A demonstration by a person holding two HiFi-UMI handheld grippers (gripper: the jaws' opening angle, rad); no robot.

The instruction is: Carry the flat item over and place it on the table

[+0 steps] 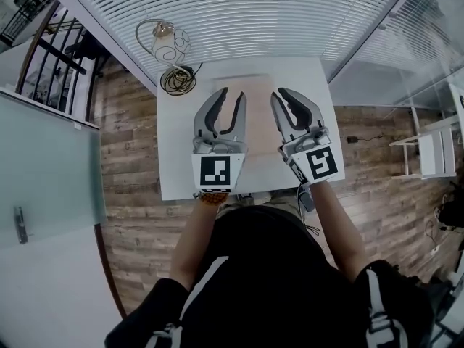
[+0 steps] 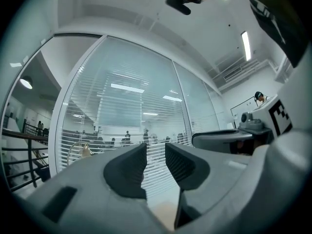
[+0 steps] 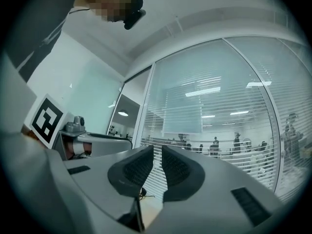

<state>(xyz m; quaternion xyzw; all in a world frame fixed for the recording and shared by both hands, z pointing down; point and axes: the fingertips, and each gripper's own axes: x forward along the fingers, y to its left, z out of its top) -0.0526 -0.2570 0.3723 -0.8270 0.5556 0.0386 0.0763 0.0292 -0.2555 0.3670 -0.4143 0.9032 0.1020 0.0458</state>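
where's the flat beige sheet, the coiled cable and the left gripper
flat beige sheet (image 1: pixel 259 147), head view, its bare middle strip
coiled cable (image 1: pixel 177 80), head view, the coil's loops
left gripper (image 1: pixel 232 93), head view, midway between its fingertips

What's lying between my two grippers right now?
Only the pale flat sheet lying on the white table shows between the left gripper and the right gripper, seen in the head view.

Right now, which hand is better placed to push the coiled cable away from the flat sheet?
Left, probably. The coiled cable lies beside the lamp at the far left corner of the table, close to the left gripper, whose fingers are empty. The right gripper would have to cross the flat sheet.
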